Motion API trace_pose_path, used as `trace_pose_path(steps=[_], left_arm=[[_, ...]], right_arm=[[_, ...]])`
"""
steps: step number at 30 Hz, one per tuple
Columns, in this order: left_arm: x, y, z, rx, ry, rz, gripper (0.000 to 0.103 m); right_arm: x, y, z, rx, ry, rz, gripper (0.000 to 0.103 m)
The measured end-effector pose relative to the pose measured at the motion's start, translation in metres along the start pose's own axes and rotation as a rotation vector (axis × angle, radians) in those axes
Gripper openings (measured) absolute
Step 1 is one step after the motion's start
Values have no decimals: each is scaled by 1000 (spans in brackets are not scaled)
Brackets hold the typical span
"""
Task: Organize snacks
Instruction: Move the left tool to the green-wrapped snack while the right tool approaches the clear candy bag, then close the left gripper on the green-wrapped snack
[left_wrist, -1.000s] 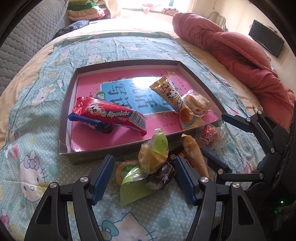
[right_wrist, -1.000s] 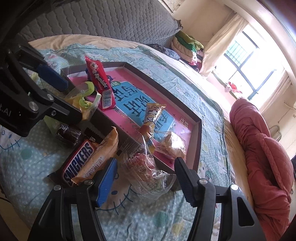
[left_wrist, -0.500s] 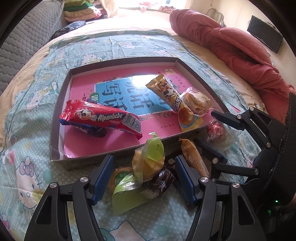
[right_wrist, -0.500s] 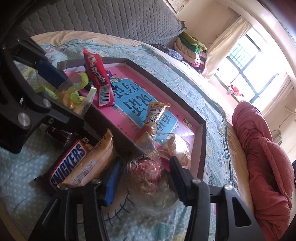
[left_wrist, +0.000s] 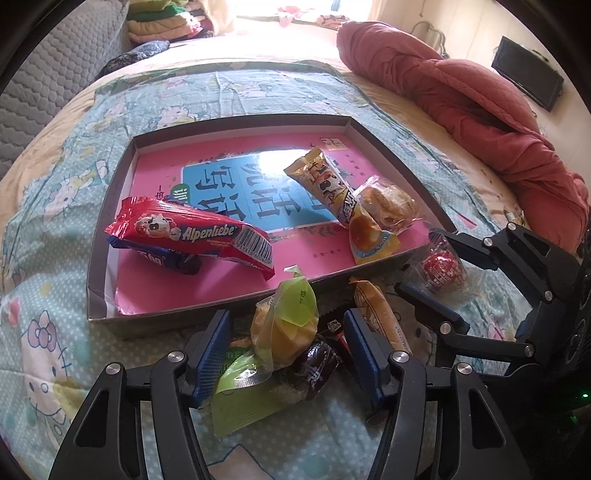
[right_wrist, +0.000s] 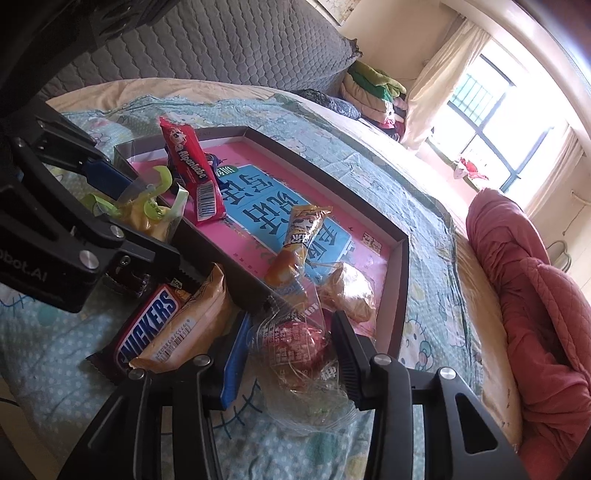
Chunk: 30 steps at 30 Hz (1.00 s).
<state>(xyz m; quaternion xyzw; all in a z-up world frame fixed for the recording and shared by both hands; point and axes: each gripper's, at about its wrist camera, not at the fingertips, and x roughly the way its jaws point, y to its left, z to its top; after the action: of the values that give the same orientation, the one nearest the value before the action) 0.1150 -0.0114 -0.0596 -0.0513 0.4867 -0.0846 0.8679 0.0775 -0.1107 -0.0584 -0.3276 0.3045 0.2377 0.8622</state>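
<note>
Left wrist view: left gripper (left_wrist: 286, 347), jaws spread, straddles the green-yellow packet (left_wrist: 286, 325) and dark wrapped sweet (left_wrist: 317, 363) at lower centre, just outside the box's (left_wrist: 110, 221) near wall. Inside the box: Alpenliebe roll (left_wrist: 192, 232), yellow stick pack (left_wrist: 325, 188). Bare pink floor at the box's far edge. Right gripper (left_wrist: 439, 273) at right, around the clear-wrapped red sweet (left_wrist: 441, 269).

Right wrist view: right gripper's pads flank the clear-wrapped red sweet (right_wrist: 291, 343); contact cannot be told. Seen plainly only here: Snickers bar (right_wrist: 147, 326) under an orange packet (right_wrist: 184, 332), lower left, against the box wall.
</note>
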Motion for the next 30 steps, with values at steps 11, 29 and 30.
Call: trace_pose_path(steps=[11, 29, 30], left_arm=[[2, 4, 2, -20, -2, -40, 37], [-11, -1, -6, 17, -20, -69, 37], [-12, -1, -6, 19, -21, -72, 37]], right_arm=[[-6, -11, -6, 107, 33, 48, 44], [-14, -16, -6, 201, 40, 104, 44], [-15, -16, -6, 203, 38, 105, 44]])
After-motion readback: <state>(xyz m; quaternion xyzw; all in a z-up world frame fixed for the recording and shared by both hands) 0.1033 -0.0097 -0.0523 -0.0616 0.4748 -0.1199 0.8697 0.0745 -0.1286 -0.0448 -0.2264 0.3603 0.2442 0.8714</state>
